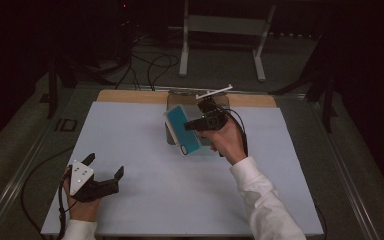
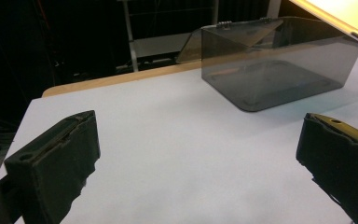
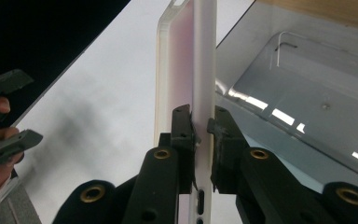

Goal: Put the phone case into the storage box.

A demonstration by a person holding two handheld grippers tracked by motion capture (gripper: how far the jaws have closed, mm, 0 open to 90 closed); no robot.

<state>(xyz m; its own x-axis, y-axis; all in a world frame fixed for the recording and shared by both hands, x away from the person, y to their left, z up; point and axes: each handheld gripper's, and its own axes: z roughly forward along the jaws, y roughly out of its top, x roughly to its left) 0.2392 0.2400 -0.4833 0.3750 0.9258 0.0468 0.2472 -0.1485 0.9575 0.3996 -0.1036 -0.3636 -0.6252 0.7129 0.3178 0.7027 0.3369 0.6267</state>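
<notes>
Dark floor and cables lie beyond the white table [image 1: 145, 200]; on its far side stands a smoky clear box [image 2: 279, 70] with its lid up; the right gripper [image 1: 194, 124] is clamped on the edge of a phone case [image 1: 182, 130], teal on its upper face, held tilted in the air just over the box's near left corner; the left gripper [image 1: 105, 165] rests low at the near left, jaws wide apart with nothing between them.

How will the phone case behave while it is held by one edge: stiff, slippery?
The phone case keeps straight in the right gripper, so probably fairly stiff. Its smooth, thin edge may slip or pivot. It looks light.
</notes>
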